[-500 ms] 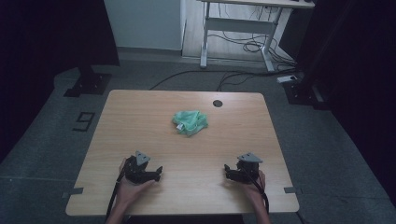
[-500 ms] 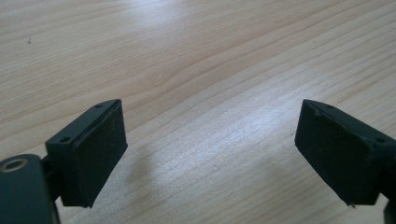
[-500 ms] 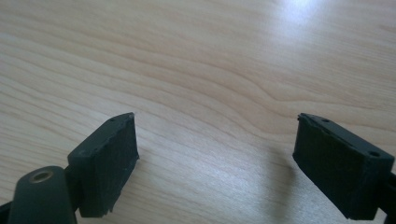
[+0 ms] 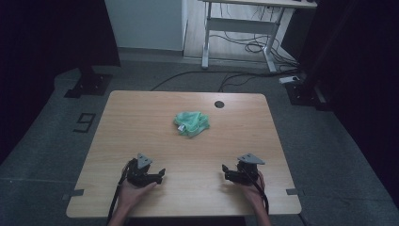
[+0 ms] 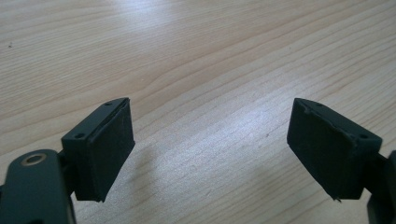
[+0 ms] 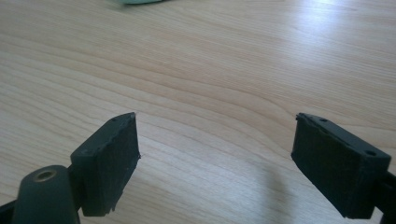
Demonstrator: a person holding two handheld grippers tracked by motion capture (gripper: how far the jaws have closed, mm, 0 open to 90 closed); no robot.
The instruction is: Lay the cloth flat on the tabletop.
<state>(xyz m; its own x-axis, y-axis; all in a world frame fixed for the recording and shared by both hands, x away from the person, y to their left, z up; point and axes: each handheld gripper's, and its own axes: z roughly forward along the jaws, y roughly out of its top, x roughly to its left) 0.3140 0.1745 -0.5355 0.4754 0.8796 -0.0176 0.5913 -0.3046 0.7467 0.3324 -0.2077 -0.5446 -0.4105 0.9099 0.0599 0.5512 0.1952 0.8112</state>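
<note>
Wood-grain table (image 4: 141,122) under dim light, grey floor all round, and we hold both tools low at the near edge. Our left gripper (image 4: 161,174) sits at about seven o'clock of the tabletop, our right gripper (image 4: 226,170) at about five, well apart from each other. Both sets of jaws stand spread wide with bare wood between them, as we see in each gripper view. Up at the middle lies the crumpled green cloth (image 4: 191,123), at twelve o'clock from the gap between our hands, untouched. Beyond it, near the far edge, sits a small dark round hole (image 4: 219,104).
</note>
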